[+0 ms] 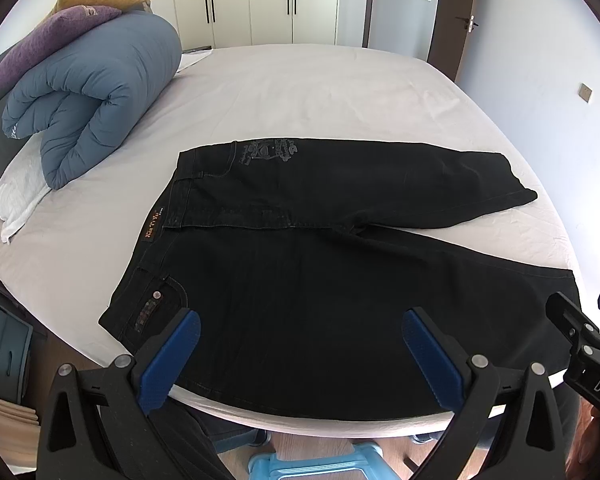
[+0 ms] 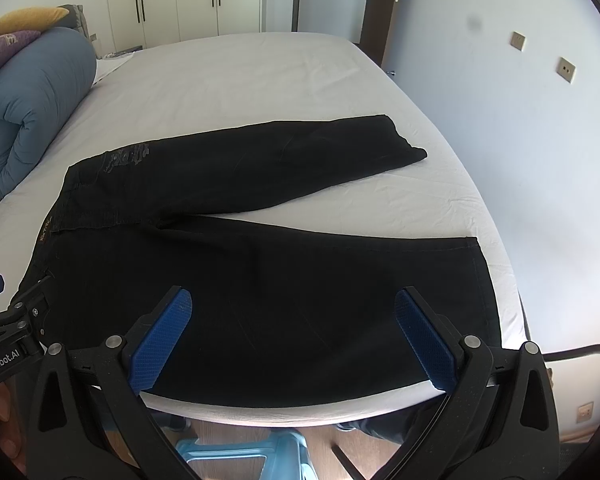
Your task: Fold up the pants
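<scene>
White bed, black pants flat beyond both grippers' spread fingers.

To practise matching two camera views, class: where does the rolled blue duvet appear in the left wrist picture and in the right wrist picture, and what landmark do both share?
Left wrist view: the rolled blue duvet lies upper left, beyond the waistband of the black pants.
Right wrist view: the duvet sits at the far left edge, partly cut off.
Shared landmark: the white wardrobe doors behind the bed.
</scene>
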The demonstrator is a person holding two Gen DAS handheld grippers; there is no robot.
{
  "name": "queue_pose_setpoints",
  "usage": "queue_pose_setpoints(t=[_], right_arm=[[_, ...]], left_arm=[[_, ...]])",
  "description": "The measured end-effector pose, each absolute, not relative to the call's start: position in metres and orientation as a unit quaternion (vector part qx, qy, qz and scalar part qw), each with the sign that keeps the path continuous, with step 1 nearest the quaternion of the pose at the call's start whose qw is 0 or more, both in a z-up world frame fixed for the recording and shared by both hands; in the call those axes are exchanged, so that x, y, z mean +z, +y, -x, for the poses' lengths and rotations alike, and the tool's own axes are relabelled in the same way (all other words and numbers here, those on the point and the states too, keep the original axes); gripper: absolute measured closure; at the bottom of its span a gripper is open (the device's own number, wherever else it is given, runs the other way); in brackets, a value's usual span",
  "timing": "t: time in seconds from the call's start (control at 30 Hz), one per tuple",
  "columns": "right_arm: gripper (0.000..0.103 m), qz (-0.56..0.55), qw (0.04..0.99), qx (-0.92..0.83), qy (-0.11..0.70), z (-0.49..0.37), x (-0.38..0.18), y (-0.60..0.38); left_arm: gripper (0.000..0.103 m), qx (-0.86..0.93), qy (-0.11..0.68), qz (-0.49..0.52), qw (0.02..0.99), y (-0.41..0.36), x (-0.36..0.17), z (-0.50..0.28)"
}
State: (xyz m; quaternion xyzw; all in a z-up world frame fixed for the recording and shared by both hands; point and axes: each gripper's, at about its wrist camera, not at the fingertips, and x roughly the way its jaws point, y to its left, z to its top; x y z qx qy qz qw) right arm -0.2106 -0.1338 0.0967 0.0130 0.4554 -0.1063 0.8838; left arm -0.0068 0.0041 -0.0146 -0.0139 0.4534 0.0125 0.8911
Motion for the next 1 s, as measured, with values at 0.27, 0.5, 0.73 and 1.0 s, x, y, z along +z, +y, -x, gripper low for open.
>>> queue_pose_setpoints(t=[0.27,0.5,0.73,1.0], right_arm=[[0.0,-0.013,0.883,-0.105,0.457,0.215,0.091,-0.132],[0.0,-0.012,0.881,-0.105,0.461,0.216,0.085,-0.128],[0.0,-0.012,0.879,-0.104,0.465,0.212,0.081,-0.125],[0.0,-0.008,0.877,-0.099,0.471,0.204,0.074,-0.121]], left_arm=[[0.0,0.013,0.456,0.014,0.89,0.007,-0.018,0.007],[0.0,0.014,0.46,0.014,0.888,0.008,-0.02,0.007],[0.0,0.016,0.466,0.015,0.885,0.008,-0.023,0.003],[0.0,0.017,0.475,0.017,0.88,0.011,-0.03,-0.004]])
